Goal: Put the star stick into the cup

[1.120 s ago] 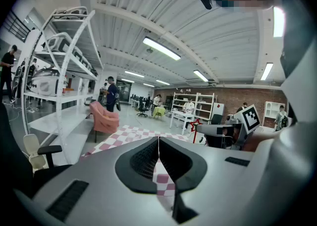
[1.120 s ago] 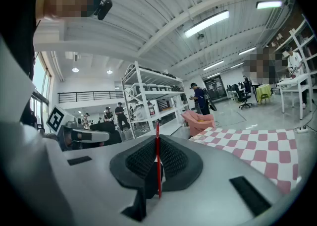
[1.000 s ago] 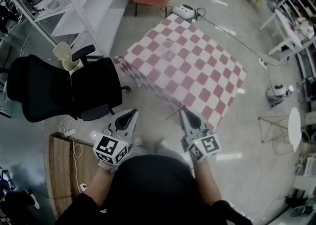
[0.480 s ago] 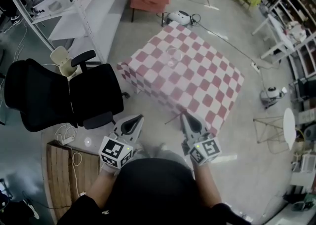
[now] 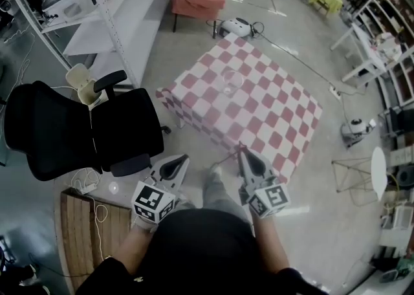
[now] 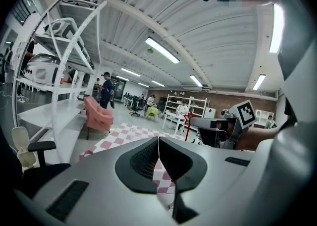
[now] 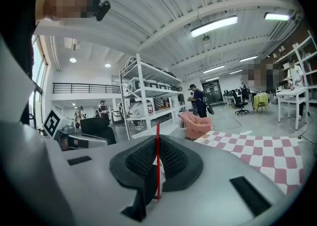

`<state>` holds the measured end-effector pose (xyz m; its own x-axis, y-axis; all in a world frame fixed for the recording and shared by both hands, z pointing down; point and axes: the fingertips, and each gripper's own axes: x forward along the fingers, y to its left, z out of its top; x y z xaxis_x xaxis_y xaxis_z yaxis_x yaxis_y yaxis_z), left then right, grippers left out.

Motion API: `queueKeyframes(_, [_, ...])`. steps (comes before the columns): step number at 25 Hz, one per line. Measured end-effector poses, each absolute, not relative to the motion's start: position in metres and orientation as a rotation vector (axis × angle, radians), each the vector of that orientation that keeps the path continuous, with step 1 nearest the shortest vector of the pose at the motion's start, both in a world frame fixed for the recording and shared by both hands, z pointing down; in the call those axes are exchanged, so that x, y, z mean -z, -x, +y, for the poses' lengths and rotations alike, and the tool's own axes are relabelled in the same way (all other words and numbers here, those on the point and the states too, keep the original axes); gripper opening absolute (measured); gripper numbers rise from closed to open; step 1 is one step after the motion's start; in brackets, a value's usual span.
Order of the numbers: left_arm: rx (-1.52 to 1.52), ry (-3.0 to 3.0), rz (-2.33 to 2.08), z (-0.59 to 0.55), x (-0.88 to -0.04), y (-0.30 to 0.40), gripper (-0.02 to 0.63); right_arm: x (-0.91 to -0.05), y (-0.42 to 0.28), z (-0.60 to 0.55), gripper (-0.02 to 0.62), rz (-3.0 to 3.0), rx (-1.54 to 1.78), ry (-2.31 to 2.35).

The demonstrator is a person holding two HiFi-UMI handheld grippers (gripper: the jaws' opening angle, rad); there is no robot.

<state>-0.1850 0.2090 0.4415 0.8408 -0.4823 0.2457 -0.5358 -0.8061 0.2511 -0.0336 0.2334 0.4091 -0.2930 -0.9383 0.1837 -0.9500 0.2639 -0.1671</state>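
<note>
Right claw (image 5: 240, 152) grips star stick (image 7: 157, 170) upright; left claw (image 5: 184, 157) closed alongside.

Probably a lab or workshop hall: white metal racks (image 7: 148, 84), ceiling strip lights (image 6: 162, 50), office chairs (image 5: 71, 125), concrete floor (image 5: 304, 48).

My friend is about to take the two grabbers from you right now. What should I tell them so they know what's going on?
Left gripper: shut, with nothing in it, held low in front of the body.
Right gripper: shut on the star stick, a thin red stick between its jaws.
The cup is clear and sits on the checked table, ahead of both grippers and not yet reached.
Done: the stick is in hand.
Left to do: bring the right gripper over the cup, lower the stick in, then open the jaws.
</note>
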Motion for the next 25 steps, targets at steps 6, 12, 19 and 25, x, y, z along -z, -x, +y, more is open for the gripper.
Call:
queueKeyframes(6, [-0.258, -2.701, -0.822, 0.168, -0.442, 0.161, 0.043, -0.416, 0.011, 0.187, 0.028, -2.5, -0.394, -1.784])
queueKeyframes(12, [-0.269, -2.701, -0.898, 0.12, -0.433, 0.126, 0.043, -0.409, -0.024, 0.133, 0.028, -2.575, -0.393, -1.73])
queueKeyframes(19, [-0.31, -2.695, -0.961, 0.08, -0.428, 0.071, 0.043, -0.402, -0.081, 0.087, 0.028, -2.642, -0.387, -1.705])
queueKeyframes(25, [-0.338, -2.686, -0.995, 0.057, -0.423, 0.026, 0.043, -0.404, -0.129, 0.06, 0.028, -2.686, -0.416, -1.705])
